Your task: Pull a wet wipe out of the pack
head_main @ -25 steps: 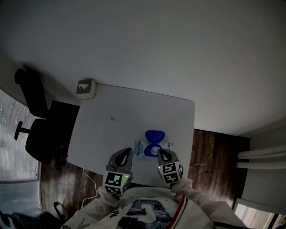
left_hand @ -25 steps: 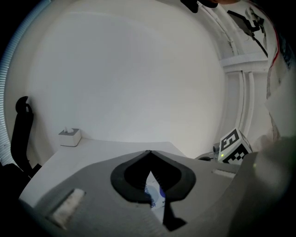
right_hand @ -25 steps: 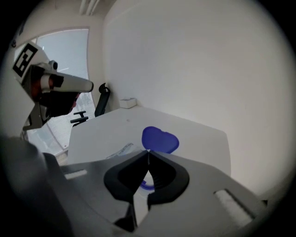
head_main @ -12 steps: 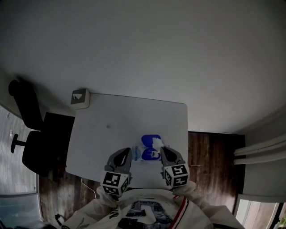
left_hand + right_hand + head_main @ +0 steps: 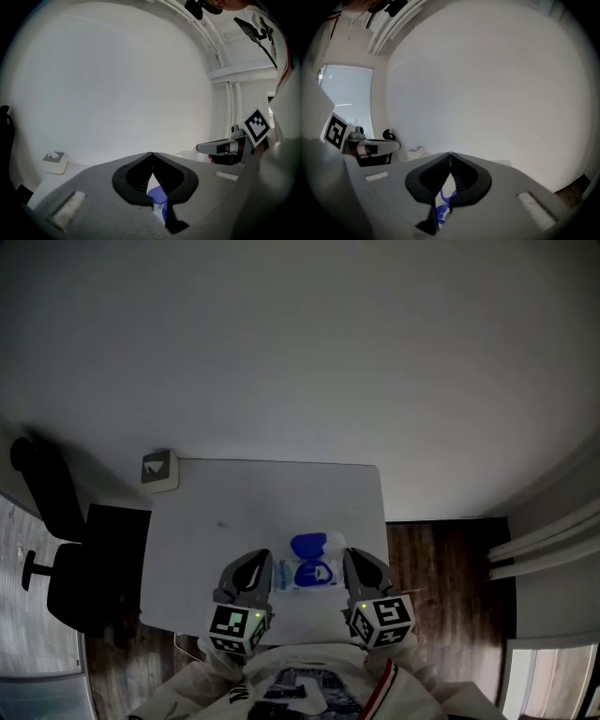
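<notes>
Currently: one bench (image 5: 234, 507); one wipe pack (image 5: 310, 570) near, between left tongs (image 5: 256, 565) and right tongs (image 5: 360, 564), both pressed together. One tissue box (image 5: 159, 471), far left.

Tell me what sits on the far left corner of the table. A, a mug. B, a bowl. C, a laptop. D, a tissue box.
D: a pale tissue box stands on that corner of the white table, and the left gripper view shows a tissue poking from its top.
</notes>
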Demonstrator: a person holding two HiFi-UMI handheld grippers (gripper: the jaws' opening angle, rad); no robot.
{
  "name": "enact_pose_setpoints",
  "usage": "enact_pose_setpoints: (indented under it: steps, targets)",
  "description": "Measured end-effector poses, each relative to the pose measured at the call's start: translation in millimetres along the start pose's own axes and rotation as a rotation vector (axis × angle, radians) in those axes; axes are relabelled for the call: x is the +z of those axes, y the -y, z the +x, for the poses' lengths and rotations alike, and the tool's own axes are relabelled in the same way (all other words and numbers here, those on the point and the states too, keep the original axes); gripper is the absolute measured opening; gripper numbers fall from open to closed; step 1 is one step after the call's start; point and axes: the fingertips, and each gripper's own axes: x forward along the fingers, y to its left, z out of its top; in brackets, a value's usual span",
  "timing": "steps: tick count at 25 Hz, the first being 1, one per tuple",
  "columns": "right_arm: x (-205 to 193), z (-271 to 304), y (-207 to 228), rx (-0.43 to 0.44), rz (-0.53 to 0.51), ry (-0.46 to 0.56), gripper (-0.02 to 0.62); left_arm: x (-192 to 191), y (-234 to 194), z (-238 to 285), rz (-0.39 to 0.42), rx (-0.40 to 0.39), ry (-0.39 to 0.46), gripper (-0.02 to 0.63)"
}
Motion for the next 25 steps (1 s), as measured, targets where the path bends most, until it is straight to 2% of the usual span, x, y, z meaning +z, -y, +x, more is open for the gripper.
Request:
enact_pose_setpoints:
  steps: [5, 13, 25]
  targets:
    - [25, -8, 5, -0.017, 0.028, 0.068, 0.006, 19, 0, -1, 0.010, -0.010, 0.023, 0.003]
    - [27, -26, 3, 0.007, 0.028, 0.087, 0.006, 28, 15, -13, -0.002, -0.004, 0.047, 0.003]
    - [16, -96, 5, 0.069, 0.020, 0.117, 0.006, 19, 78, -58, 0.034, 0.064, 0.050, 0.003]
